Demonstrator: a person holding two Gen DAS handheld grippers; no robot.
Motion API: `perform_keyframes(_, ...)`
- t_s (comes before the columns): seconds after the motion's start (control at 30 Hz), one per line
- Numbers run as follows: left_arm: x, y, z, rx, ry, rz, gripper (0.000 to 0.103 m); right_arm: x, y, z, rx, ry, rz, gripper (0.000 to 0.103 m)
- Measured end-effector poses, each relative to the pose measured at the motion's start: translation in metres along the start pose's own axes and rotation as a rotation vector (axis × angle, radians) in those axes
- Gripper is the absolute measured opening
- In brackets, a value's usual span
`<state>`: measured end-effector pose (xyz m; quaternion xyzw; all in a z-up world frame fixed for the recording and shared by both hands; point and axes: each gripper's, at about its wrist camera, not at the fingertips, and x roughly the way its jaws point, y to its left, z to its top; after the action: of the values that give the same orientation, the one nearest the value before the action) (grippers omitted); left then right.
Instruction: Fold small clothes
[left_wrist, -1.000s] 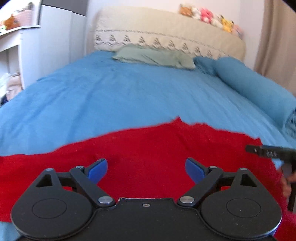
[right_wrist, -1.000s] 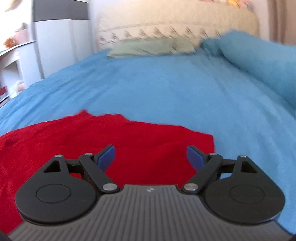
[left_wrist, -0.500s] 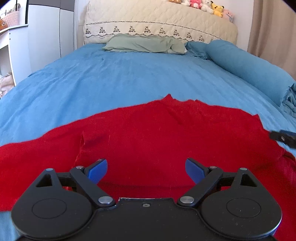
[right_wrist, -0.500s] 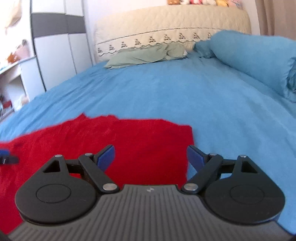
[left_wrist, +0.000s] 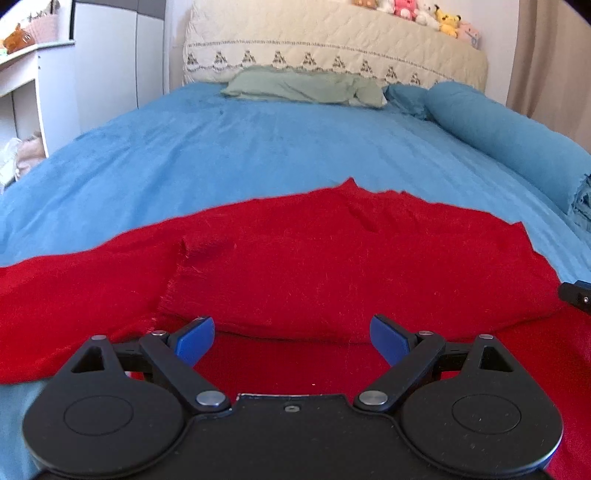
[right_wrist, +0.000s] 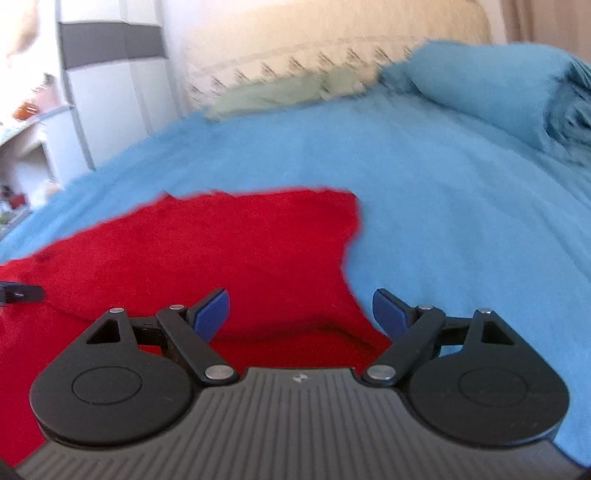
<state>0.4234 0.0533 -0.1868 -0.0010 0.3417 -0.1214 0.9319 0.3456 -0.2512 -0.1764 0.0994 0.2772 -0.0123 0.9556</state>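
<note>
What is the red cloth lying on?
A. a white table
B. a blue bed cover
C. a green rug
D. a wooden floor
B: the red cloth lies spread on the blue bed cover, which shows all around its far edge in both wrist views.

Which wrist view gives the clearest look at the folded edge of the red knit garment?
The left wrist view: it is sharp, and the red knit garment shows its folded edge running across just ahead of the open left gripper. The right wrist view is motion-blurred and shows only the garment's right part behind the open right gripper.
</note>
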Motion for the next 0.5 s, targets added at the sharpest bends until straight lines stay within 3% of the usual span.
perform_keyframes(0.2,0.004,0.004,-0.003,-0.032,0.016,0.002,0.094,0.010,0.038,-0.002,-0.185,0.044,0.018,0.100)
perform_keyframes(0.3,0.009,0.007,-0.007,-0.044,0.040,0.002,0.094,0.026,0.042,-0.009,-0.189,0.113,-0.004,0.100)
perform_keyframes(0.5,-0.008,0.013,-0.006,-0.053,0.026,0.003,0.094,0.022,0.047,-0.010,-0.202,0.123,-0.011,0.101)
